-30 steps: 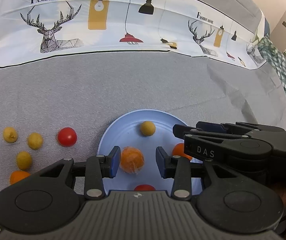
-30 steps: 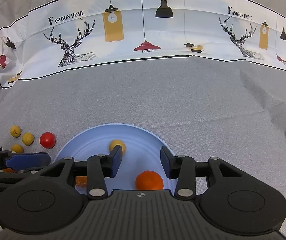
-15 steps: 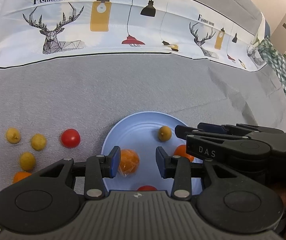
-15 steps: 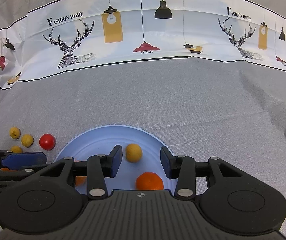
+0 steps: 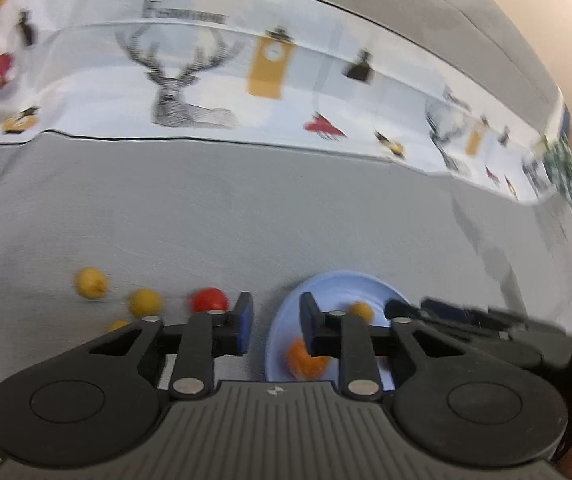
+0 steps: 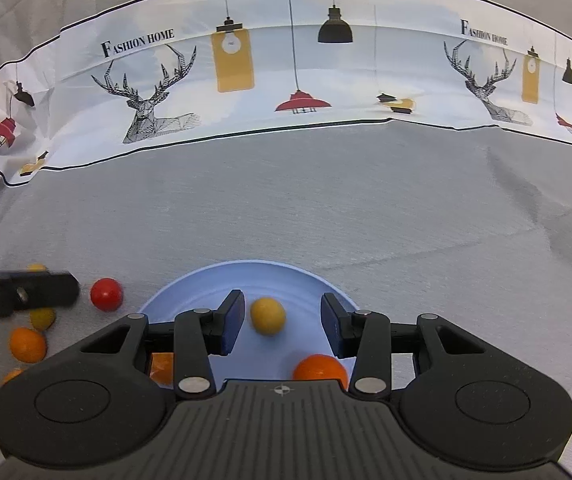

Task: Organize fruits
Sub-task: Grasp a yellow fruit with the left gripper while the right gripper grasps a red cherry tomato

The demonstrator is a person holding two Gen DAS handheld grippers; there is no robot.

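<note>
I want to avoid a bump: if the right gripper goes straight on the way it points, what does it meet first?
Probably the yellow fruit on the blue plate, between the right gripper fingers' line; depth is unclear.

Left wrist view motion-blurred, orange (image 5: 305,360) half hidden behind gripper finger, orange fruit (image 6: 10,374) partly hidden by right gripper body

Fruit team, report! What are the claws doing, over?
Left claw empty, closing, beside plate. Right claw open over plate, yellow fruit lying loose below. Tomato and small fruits still on cloth; nothing in the way.
</note>
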